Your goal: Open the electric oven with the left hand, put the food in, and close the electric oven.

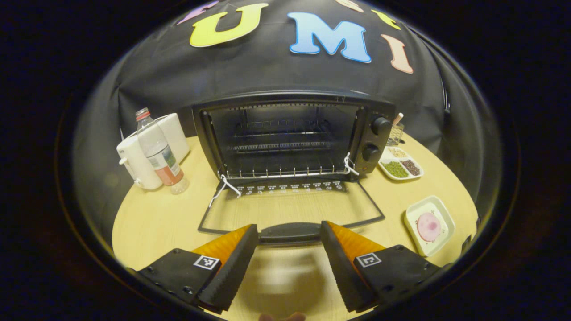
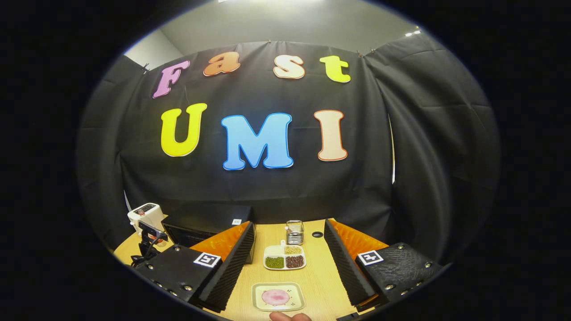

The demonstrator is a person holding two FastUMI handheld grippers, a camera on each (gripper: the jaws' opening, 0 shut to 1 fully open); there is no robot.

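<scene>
The oven stands at 12 o'clock in the left gripper view with its door dropped flat onto the bench, and the rack inside shows bare. The left tool sits just short of the door's handle, fingers spread wide to either side of it and pressing on nothing — a stance that would suit having let the handle go or being about to take it.

The food, a pink slice, lies on a small plate at 4 o'clock of the door, outside the oven. In the right gripper view the right tool hangs above that plate, fingers wide apart and holding nothing, with the slice at 6 o'clock between them — I judge it is lined up to come down on the food. The slice looks thin and flat, so a pinch may slip off it.

A divided dish of beans sits beyond.
</scene>
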